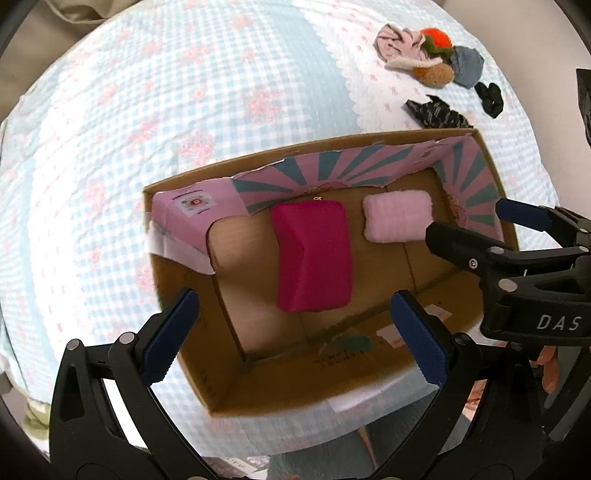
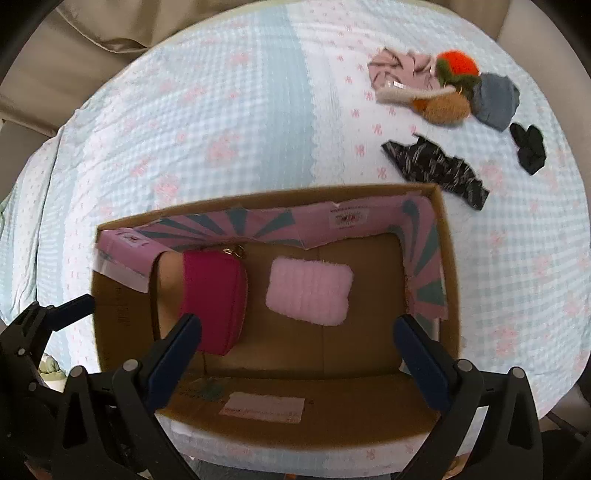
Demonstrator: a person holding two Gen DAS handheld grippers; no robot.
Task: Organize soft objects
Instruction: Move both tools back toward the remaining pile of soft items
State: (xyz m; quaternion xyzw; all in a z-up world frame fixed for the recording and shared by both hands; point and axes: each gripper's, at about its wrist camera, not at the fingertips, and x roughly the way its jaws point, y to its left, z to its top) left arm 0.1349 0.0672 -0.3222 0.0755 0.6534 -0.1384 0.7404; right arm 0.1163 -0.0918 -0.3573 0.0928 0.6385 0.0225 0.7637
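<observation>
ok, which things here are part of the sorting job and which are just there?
Job:
cardboard box
magenta pouch, in box
pink pad, in box
pile of soft items
black patterned cloth
small black item

Just there:
checked bedspread
beige fabric

left tongs [image 1: 291,336] spread wide, empty, right tongs [image 2: 299,358] likewise

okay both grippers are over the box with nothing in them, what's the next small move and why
Probably swing the right gripper out toward the black patterned cloth just beyond the cardboard box. Both grippers are open and empty, the magenta pouch and pink pad already lie inside, and that cloth looks like the nearest loose item on that side.
</observation>
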